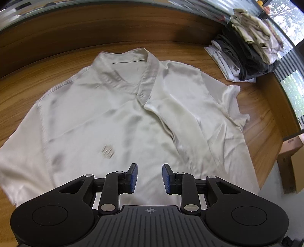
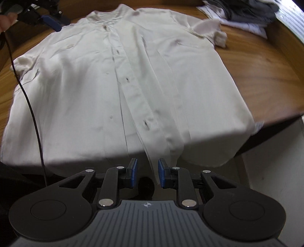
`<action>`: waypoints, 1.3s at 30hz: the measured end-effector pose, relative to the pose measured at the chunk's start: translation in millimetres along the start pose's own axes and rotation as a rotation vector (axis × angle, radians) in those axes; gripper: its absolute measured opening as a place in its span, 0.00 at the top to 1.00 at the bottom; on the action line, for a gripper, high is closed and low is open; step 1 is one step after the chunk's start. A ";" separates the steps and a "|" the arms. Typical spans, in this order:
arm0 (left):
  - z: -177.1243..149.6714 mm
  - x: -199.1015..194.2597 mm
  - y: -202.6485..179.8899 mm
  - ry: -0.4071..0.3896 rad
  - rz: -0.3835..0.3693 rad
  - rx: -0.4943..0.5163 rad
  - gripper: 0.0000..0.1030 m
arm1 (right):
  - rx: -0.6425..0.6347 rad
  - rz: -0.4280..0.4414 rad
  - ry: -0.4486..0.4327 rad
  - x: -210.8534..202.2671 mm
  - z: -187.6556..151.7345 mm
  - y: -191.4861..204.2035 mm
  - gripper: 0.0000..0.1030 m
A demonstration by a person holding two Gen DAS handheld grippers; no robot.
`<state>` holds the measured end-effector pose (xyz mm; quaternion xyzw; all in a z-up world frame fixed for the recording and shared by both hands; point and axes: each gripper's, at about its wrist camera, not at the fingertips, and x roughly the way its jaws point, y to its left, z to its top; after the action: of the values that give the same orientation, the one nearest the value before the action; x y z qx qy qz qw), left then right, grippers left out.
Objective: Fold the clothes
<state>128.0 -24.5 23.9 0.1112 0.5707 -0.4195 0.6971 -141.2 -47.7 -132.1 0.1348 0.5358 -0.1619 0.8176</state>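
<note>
A cream short-sleeved button shirt [image 1: 121, 117] lies spread front-up on the wooden table [image 1: 57, 76]. My left gripper [image 1: 149, 178] is open and empty, hovering above the shirt's body, collar ahead of it. In the right wrist view the same shirt [image 2: 133, 76] lies with its hem hanging over the near table edge. My right gripper [image 2: 146, 173] is open and empty just off the hem, at the button placket. The left gripper [image 2: 51, 21] also shows in that view at the far left by the shoulder.
A stack of folded clothes [image 1: 247, 47] sits at the back right of the table, also seen in the right wrist view [image 2: 245, 13]. A cardboard box [image 1: 290, 159] stands beyond the right table edge. A black cable [image 2: 32, 114] hangs across the shirt's left side.
</note>
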 end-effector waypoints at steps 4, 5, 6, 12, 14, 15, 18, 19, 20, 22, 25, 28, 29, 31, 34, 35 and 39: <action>19.3 26.0 -9.1 0.023 -0.006 -0.023 0.70 | 0.055 -0.023 -0.016 6.0 -4.6 -4.5 0.73; 23.4 32.2 -12.9 0.022 0.004 -0.018 0.70 | 0.070 -0.025 -0.020 7.2 -5.6 -6.4 0.72; 26.9 38.3 -17.4 0.017 0.016 -0.002 0.70 | 0.084 -0.030 -0.023 9.6 -6.2 -8.0 0.70; 48.1 70.5 -28.5 -0.006 0.016 0.002 0.68 | 0.124 -0.060 -0.032 18.0 -12.1 -7.6 0.68; 53.2 77.9 -28.6 -0.001 0.017 -0.013 0.68 | 0.141 -0.057 -0.027 21.0 -13.5 -7.2 0.67; 54.9 81.3 -28.9 0.005 0.023 -0.014 0.68 | 0.149 -0.054 -0.024 22.4 -14.2 -6.6 0.67; 58.0 89.1 -27.9 0.017 0.034 -0.018 0.68 | 0.149 -0.053 -0.022 26.0 -15.5 -2.4 0.67; 58.4 90.9 -26.9 0.020 0.034 -0.023 0.68 | 0.145 -0.061 -0.023 27.3 -15.5 -0.4 0.67; 58.9 92.4 -25.2 0.022 0.034 -0.031 0.68 | 0.147 -0.066 -0.021 29.4 -15.1 0.0 0.68; 60.0 94.7 -21.5 0.024 0.036 -0.050 0.67 | 0.163 -0.053 -0.023 33.2 -13.4 -1.4 0.68; 62.6 98.4 -17.7 0.027 0.035 -0.074 0.67 | 0.168 -0.071 -0.035 36.5 -8.7 -3.3 0.74; 65.1 99.8 -17.2 0.017 0.034 -0.079 0.70 | 0.181 -0.083 -0.042 33.1 -6.3 -6.7 0.92; 66.0 99.1 -17.7 0.009 0.031 -0.076 0.75 | 0.185 -0.087 -0.045 30.0 -6.1 -7.2 0.95; 67.8 96.7 -19.5 -0.011 0.024 -0.063 0.96 | 0.193 -0.096 -0.053 23.7 -5.7 -8.1 0.97; 70.6 90.3 -24.7 -0.049 0.008 -0.028 0.97 | 0.204 -0.109 -0.065 14.4 -5.1 -9.6 0.99; 71.4 88.0 -27.2 -0.061 0.005 -0.011 0.97 | 0.205 -0.114 -0.070 9.9 -4.5 -8.0 0.99; 75.7 78.1 -36.7 -0.099 -0.001 0.042 0.97 | 0.209 -0.132 -0.087 -7.2 -1.9 -1.6 0.99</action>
<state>154.8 -131.1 -9.1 0.1049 0.5264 -0.4368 0.7219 -146.1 -47.5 -126.3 0.1765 0.4876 -0.2763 0.8092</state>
